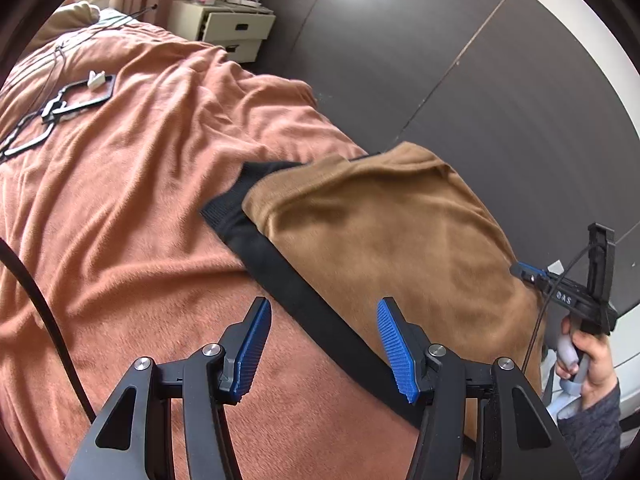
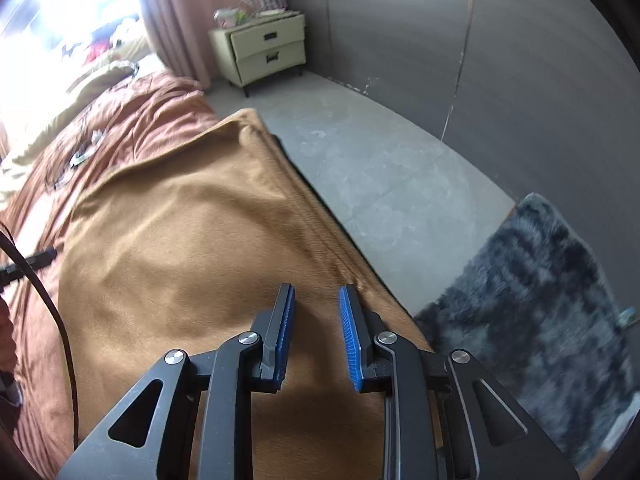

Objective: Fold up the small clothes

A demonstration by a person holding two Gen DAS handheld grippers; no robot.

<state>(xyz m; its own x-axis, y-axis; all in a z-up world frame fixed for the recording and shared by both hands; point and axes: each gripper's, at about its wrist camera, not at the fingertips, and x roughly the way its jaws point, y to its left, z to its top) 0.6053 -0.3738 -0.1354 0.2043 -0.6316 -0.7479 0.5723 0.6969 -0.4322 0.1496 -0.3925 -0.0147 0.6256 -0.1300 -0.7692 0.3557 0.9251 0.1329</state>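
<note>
A small tan garment with a black waistband lies flat on the orange-brown bedspread, near the bed's right edge. My left gripper is open and empty, hovering just above the black band. My right gripper is open and empty above the garment's right part, close to its right edge seam. The right gripper also shows in the left wrist view, held in a hand at the garment's right edge.
A cream nightstand stands by a dark wall past the bed. A black frame piece with cables lies on the bedspread at far left. Grey floor and a dark shaggy rug lie right of the bed.
</note>
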